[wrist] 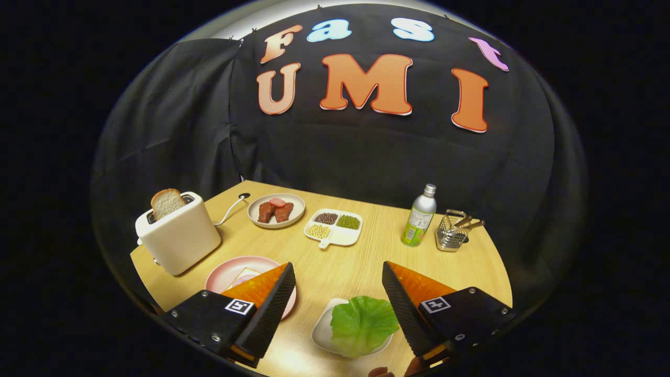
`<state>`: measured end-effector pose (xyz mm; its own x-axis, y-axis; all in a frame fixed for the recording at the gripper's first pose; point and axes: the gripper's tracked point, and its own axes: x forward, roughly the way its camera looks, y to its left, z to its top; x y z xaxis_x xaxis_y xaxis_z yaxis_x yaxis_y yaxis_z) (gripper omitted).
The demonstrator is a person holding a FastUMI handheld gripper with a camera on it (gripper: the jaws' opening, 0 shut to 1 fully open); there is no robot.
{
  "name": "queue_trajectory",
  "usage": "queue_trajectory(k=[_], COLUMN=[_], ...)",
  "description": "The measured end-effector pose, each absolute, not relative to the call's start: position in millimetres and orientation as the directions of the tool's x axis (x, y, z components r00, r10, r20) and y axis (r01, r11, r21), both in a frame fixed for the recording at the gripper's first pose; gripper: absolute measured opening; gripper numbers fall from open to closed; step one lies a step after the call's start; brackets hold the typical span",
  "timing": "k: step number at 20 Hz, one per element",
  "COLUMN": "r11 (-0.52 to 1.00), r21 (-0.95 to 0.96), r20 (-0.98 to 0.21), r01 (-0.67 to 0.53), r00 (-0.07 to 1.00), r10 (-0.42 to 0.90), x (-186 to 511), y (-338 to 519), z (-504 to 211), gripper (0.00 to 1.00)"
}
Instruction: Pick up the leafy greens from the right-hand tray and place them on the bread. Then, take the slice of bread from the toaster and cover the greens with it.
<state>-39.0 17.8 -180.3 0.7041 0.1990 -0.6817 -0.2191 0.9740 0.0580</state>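
Note:
A green lettuce leaf (pixel 362 324) lies on a small white tray (pixel 323 332) low between my fingers, closer to the right finger. My gripper (pixel 339 275) is open, held above the table with nothing between its fingers. A pink plate (pixel 225 271) sits behind the left finger; a piece of bread (pixel 245 273) on it shows partly, the rest hidden by that finger. Farther left stands a cream toaster (pixel 179 235) with a slice of bread (pixel 167 202) sticking up out of its slot.
Beyond the fingers sit a round plate with meat pieces (pixel 276 210), a white divided dish of beans (pixel 335 226), a green bottle (pixel 420 217) and a wire basket (pixel 451 233). The toaster's cord (pixel 230 207) runs to the back. The wooden table (pixel 340 262) is bounded by black cloth.

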Motion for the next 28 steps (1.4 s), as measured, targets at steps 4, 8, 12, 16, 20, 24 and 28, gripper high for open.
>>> queue_trajectory(k=[4,8,12,16,20,24,28], r11=[0.980,0.982,0.979,0.984,0.988,0.990,0.994], r21=[0.079,0.118,0.115,0.094,0.083,0.097,0.077], r20=[-0.758,-0.811,-0.863,-0.902,-0.929,-0.944,-0.958], r01=[-0.181,-0.148,-0.171,-0.152,-0.129,-0.104,-0.081], r00=[0.628,0.556,0.470,0.405,0.348,0.305,0.269], r10=[0.177,0.181,0.183,0.149,0.123,0.124,0.096], x=[-44,-51,-66,-77,-88,-93,-99], y=[10,10,9,-1,-9,-11,-17], z=[-215,-235,-259,-284,-304,-323,-340], gripper=[1.00,1.00,1.00,1.00,1.00,1.00,1.00])
